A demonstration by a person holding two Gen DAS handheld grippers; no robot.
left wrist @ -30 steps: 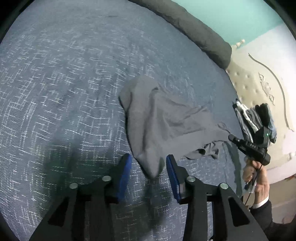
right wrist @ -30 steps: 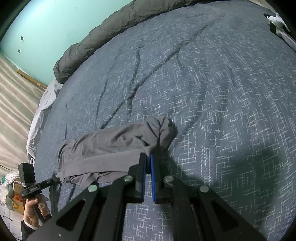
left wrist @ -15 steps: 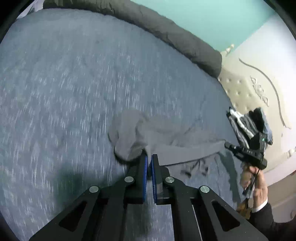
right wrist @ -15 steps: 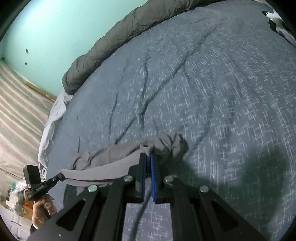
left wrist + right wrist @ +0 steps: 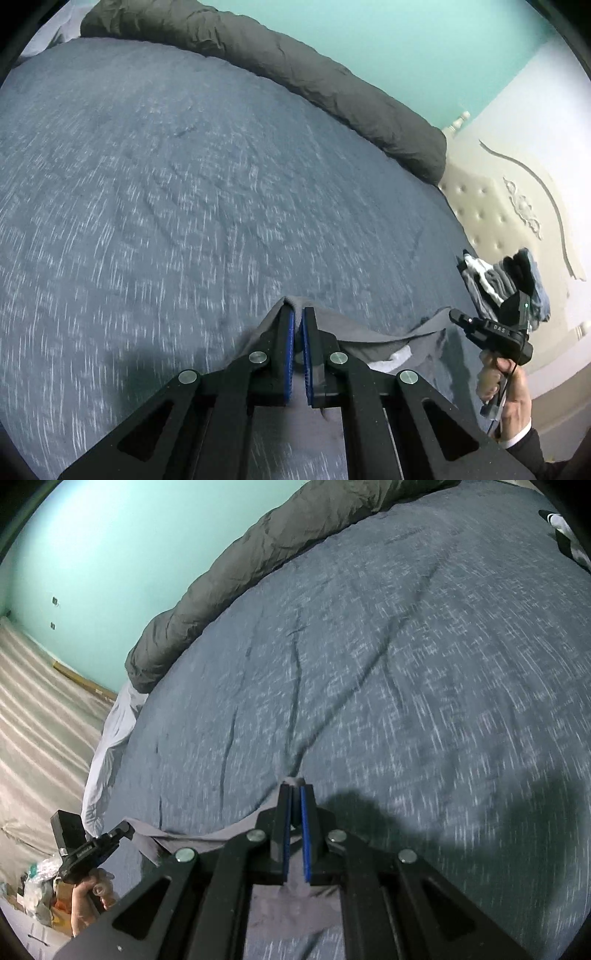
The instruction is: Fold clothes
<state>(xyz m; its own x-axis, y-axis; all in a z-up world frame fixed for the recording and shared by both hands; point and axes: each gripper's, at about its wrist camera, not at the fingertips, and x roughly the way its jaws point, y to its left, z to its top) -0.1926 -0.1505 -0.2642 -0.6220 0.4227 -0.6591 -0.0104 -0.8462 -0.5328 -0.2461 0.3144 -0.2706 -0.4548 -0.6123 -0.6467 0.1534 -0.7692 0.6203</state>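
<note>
The grey garment (image 5: 373, 334) hangs stretched between your two grippers, lifted off the blue bedspread (image 5: 184, 192); one edge runs taut from the left gripper (image 5: 297, 314) across to the right gripper (image 5: 456, 315), and the rest of the cloth sags below that line toward you. A pale patch — whether a label or lining you cannot tell — shows on the cloth (image 5: 400, 356) under the taut edge.

Your left gripper's blue pads (image 5: 290, 347) are pressed together on a bunched corner of the garment, with grey fabric poking out past the tips. Its jaws have just finished closing on that corner. Seen from its own camera, your right gripper (image 5: 294, 788) is likewise pinching cloth: the pads (image 5: 304, 830) sit close with a fold of grey fabric between them, and the garment (image 5: 199, 840) trails leftward to the left gripper (image 5: 123, 829), where your left hand (image 5: 86, 897) holds the handle. Your right hand (image 5: 502, 384) grips the other handle, a dark sleeve at the wrist.

Beyond the garment the bedspread lies bare and lightly creased. A rolled dark grey duvet (image 5: 295, 74) runs along the far edge of the bed against a teal wall (image 5: 424, 44). A small pile of clothes (image 5: 506, 280) sits by the cream padded headboard (image 5: 487, 214).
</note>
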